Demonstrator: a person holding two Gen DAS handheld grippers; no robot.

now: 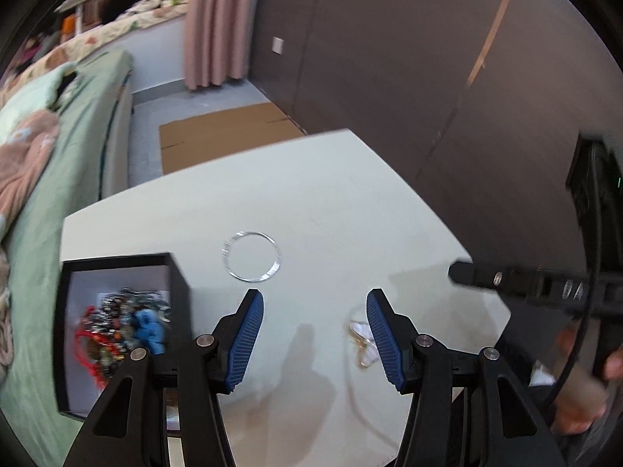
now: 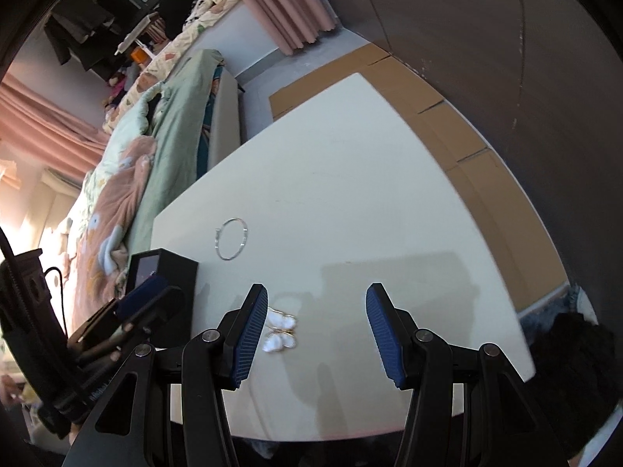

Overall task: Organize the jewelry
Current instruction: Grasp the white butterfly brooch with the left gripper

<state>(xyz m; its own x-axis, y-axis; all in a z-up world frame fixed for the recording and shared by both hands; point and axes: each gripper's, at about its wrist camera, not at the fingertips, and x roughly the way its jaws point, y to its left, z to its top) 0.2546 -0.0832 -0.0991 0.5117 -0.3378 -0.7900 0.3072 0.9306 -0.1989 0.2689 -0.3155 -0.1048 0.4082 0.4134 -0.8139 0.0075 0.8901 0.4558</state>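
Observation:
A silver bangle lies on the white table, ahead of my open, empty left gripper. A black box at the left holds a heap of jewelry, red, blue and silver. A white butterfly piece lies by my left gripper's right finger. In the right wrist view my right gripper is open and empty above the table; the butterfly piece lies beside its left finger, the bangle further ahead, the box at left.
A bed with green and pink bedding runs along the table's left side. Flat cardboard lies on the floor beyond the table. A dark wall stands at the right. The right gripper's body reaches in from the right.

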